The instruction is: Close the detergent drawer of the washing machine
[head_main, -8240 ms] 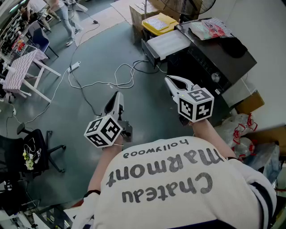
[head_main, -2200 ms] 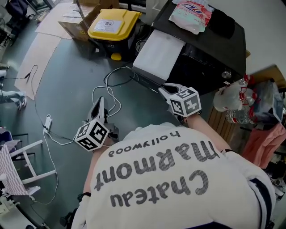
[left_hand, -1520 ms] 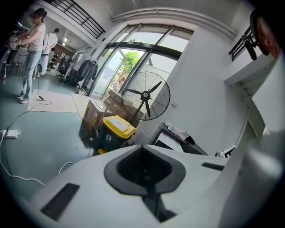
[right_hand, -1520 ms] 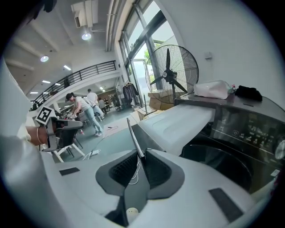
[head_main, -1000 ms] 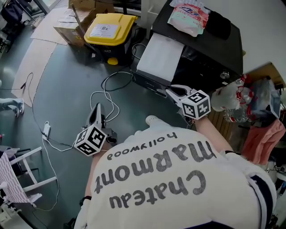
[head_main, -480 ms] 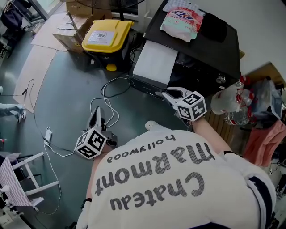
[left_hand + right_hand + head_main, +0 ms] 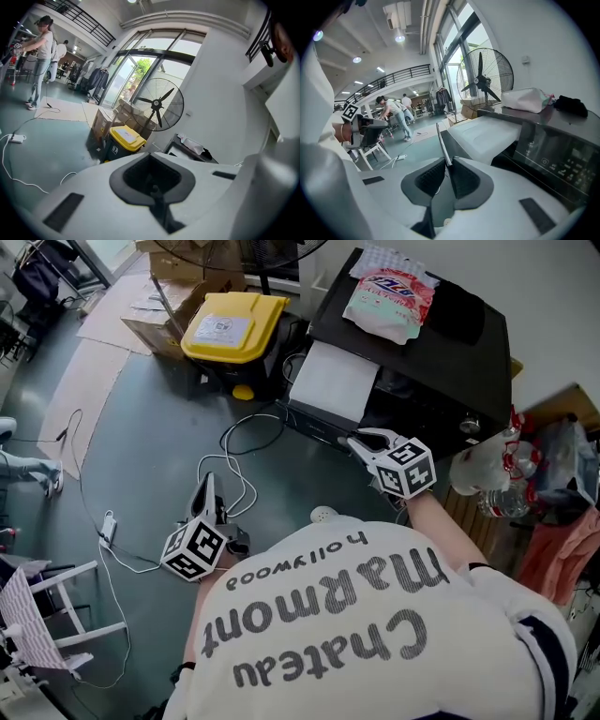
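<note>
The black washing machine stands at the upper right. Its detergent drawer sticks out toward the floor, white tray uppermost. My right gripper is at the drawer's black front panel, whose thin edge runs between the pads; the jaws are shut on it. The white tray lies just right of the jaws, with the control panel beyond. My left gripper hangs over the grey floor, well left of the machine, shut with nothing in it.
A detergent bag and a black cloth lie on the machine. A yellow-lidded bin and cardboard boxes stand left of it. Cables loop on the floor. Plastic bags sit at the right, a white chair at the lower left.
My right gripper has moved toward the machine with the drawer front, and less of the white tray shows. The left gripper has drifted a little over the floor.
</note>
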### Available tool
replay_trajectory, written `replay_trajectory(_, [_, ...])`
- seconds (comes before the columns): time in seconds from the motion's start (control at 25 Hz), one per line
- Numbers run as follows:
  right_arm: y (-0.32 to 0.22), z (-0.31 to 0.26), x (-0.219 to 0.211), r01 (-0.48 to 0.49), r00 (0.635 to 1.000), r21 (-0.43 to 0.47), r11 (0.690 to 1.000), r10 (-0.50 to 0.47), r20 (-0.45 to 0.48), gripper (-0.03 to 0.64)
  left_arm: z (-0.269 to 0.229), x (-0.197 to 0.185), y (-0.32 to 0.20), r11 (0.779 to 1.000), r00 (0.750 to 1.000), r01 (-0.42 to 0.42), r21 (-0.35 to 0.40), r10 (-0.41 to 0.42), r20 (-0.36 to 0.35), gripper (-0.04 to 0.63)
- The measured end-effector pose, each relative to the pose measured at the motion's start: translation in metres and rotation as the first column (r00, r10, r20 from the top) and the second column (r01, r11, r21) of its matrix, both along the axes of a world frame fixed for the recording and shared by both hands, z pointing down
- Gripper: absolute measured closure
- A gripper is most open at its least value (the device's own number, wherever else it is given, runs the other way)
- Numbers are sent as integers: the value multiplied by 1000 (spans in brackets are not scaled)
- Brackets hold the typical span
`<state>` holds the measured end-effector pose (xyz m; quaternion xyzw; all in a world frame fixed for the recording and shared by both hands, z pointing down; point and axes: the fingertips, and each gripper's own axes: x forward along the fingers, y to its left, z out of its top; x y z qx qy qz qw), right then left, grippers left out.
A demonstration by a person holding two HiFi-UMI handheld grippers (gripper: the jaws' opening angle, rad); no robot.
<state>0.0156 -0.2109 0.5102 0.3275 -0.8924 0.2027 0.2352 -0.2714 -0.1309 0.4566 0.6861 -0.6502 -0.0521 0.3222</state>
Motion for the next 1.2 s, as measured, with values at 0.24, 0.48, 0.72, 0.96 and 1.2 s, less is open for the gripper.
replay_trajectory(0.24, [-12,5,5,-5,1000,-3,1000,5,-1,545,1,-6,-5,1000,1000,20,-6,-20,6,588])
replay_trajectory(0.48, [-23,4,10,-15,1000,5,1000,15,-10,545,-1,-6,-14,1000,1000,28,-1,-28,3,588])
replay_trajectory(0.72, [-43,4,18,-45,999,14,999,46,-20,543,-1,-5,-24,999,999,36,1,-36,-3,588])
replay_trajectory(0.96, [-62,4,27,-76,997,19,997,76,-26,540,2,-9,-29,998,998,55,-6,-55,-8,588])
replay_trajectory(1.2, [-79,3,34,-102,994,28,994,103,-30,537,4,-10,-36,998,998,62,-10,-63,-11,588])
